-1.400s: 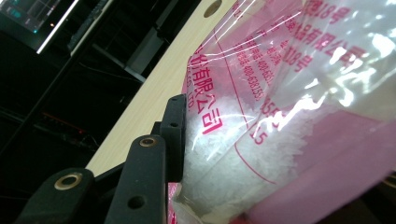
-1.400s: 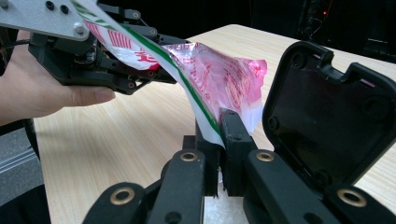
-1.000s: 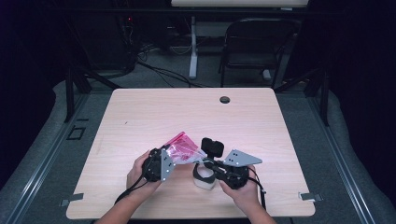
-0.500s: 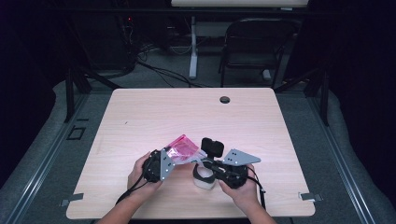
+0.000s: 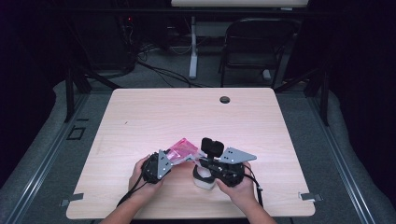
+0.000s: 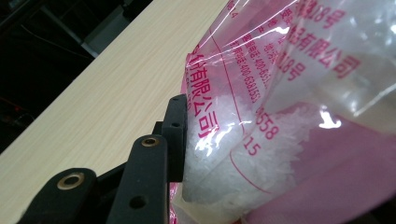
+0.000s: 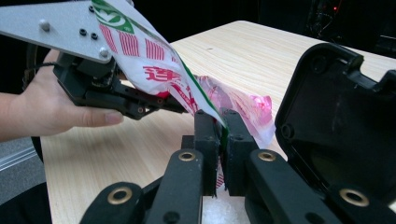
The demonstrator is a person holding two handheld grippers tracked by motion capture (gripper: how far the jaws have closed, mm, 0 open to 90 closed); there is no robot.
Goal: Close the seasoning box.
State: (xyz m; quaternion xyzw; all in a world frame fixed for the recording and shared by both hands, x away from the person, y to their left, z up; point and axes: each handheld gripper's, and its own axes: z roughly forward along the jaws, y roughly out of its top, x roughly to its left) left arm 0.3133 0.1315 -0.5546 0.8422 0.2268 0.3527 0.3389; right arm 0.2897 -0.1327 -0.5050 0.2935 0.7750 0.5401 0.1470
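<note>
Both claws hold as they did a second ago: nothing has shifted, so my tilted bag is mid-pour. On the table (image 5: 140, 116), left gripper (image 5: 173, 161) squeezes the pink bag (image 5: 183, 149); right gripper (image 7: 219, 140) pinches its edge. White container (image 5: 204, 179) sits below, black lid (image 5: 212, 147) crowding the bag.

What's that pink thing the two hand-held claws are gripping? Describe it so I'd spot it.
On the wooden table, near its front edge, between the two hands, lies a clear plastic bag printed in pink. It holds white grains, unlike the black-lidded white container beside it.
</note>
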